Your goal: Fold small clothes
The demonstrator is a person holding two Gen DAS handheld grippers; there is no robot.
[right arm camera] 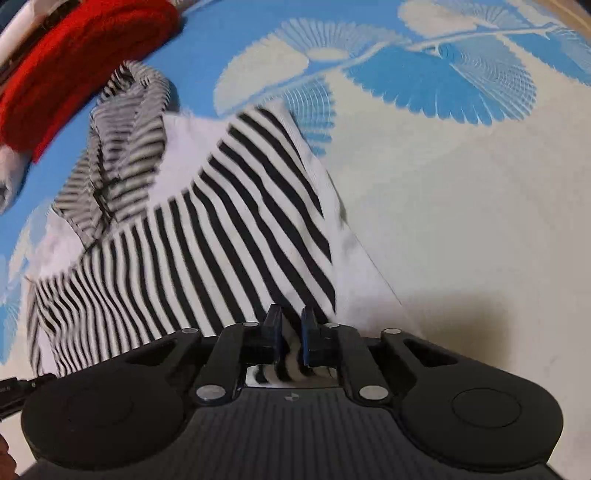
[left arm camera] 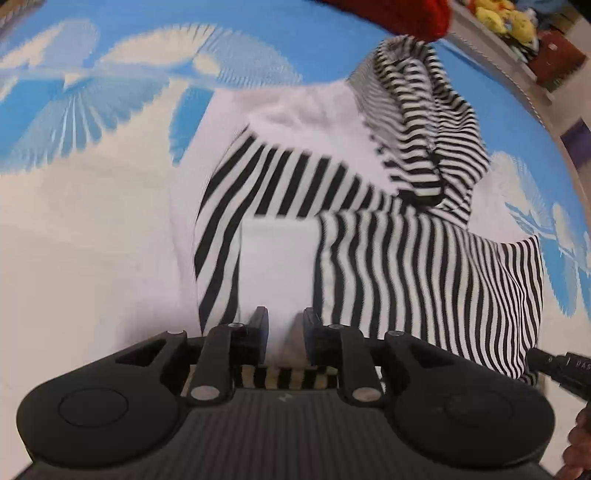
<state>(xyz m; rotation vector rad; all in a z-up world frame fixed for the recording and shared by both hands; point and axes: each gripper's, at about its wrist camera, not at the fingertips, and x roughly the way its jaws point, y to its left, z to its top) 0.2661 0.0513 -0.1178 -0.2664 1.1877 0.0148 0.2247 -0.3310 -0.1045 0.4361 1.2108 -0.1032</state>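
Observation:
A small black-and-white striped hooded top (left arm camera: 406,258) lies on a blue-and-white patterned sheet (left arm camera: 92,203), its hood (left arm camera: 424,122) at the far end. It also shows in the right wrist view (right arm camera: 207,229), with the hood (right arm camera: 125,140) at upper left. My left gripper (left arm camera: 285,325) is at the garment's near hem, its jaws narrowly apart with white cloth between them. My right gripper (right arm camera: 291,328) is at the hem too, its jaws close together with striped cloth pinched between them.
A red knitted item (right arm camera: 74,62) lies beyond the hood; it also shows in the left wrist view (left arm camera: 399,14). Yellow soft toys (left arm camera: 498,18) sit on a shelf past the bed's edge. The sheet (right arm camera: 461,221) spreads to the right.

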